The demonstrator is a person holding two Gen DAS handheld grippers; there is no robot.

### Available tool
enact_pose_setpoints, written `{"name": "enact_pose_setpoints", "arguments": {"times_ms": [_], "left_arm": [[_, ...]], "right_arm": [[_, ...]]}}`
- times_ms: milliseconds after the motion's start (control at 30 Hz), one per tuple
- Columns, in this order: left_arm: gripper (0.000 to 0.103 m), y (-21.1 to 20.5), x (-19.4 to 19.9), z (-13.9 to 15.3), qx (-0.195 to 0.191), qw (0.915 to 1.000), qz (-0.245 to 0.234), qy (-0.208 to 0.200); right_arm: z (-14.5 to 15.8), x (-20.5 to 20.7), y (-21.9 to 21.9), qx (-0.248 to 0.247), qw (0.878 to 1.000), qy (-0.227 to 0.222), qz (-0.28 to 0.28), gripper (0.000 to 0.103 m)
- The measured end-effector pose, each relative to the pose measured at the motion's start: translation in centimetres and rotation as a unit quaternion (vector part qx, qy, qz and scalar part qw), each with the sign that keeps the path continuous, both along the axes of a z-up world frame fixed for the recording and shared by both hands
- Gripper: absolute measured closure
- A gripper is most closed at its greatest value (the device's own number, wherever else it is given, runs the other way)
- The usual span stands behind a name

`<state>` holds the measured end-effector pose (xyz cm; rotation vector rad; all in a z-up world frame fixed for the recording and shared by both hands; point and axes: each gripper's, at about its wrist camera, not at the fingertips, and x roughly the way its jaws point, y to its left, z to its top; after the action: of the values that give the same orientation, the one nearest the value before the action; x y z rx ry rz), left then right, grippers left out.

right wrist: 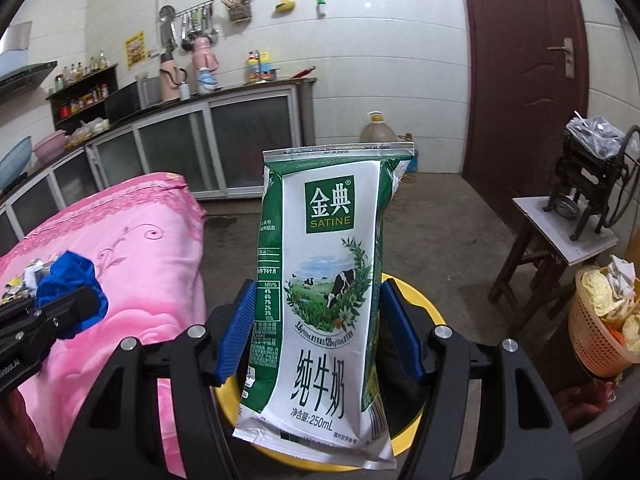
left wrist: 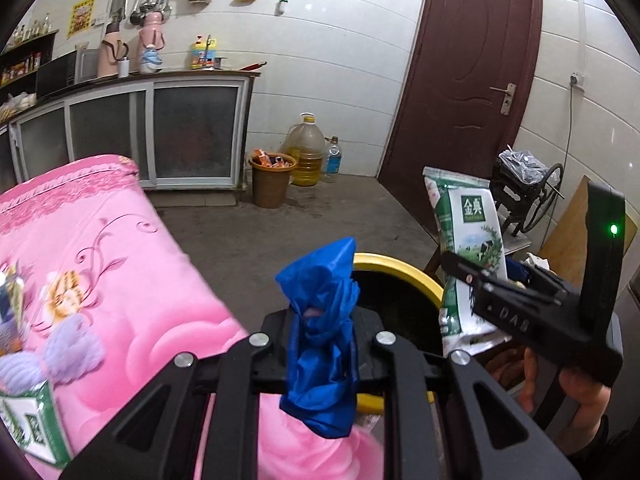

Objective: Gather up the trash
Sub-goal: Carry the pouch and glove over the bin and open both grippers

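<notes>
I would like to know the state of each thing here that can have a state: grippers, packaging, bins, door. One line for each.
left gripper: shut on the blue plastic bag
right gripper: shut on the milk pouch, held upright
yellow bin: open, below both grippers
brown bin: full of wrappers
door: closed
orange basket: filled with scraps

Glossy printed film on the milk pouch [right wrist: 328,300], creased at its sealed top. Thin, crumpled blue plastic for the bag [left wrist: 322,344]. Soft pink cloth with a satin sheen over the table [left wrist: 132,280]. Smooth yellow plastic on the bin rim [left wrist: 404,270]. Matt black plastic with bright metal pins on the left gripper [left wrist: 322,360].
</notes>
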<state>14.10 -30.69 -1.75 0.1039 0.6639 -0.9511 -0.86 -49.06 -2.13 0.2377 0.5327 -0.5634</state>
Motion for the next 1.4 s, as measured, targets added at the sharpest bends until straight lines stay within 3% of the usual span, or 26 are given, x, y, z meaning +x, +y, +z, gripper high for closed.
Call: {"name": "enact_pose_setpoints", "arguments": {"times_ms": [733,1100,1200,1267,1400], "left_arm": [[0.086,-9.1,1.8,-3.9,0.02,0.9987,-0.034,0.033],[0.084,-10.7,2.2,-4.8,0.028,0.9976,-0.04,0.049],[0.056,-10.6,2.1,-4.4,0.027,0.9987,-0.027,0.034],[0.018,-9.9,2.2,-3.9,0.016,0.9997,-0.006,0.019],[0.013,-8.7,2.2,-2.9,-0.003,0.9999,0.007,0.015]], "right_arm": [[-2.8,1.2,-2.7,0.027,0.998,0.033,-0.036,0.042],[-3.4,2.0,-3.8,0.036,0.997,0.049,-0.043,0.041],[-3.5,2.2,-4.0,0.035,0.996,0.061,-0.059,0.036],[-3.5,1.9,-4.4,0.038,0.995,0.061,-0.07,0.032],[-3.2,1.2,-4.7,0.04,0.994,0.058,-0.079,0.029]]}}
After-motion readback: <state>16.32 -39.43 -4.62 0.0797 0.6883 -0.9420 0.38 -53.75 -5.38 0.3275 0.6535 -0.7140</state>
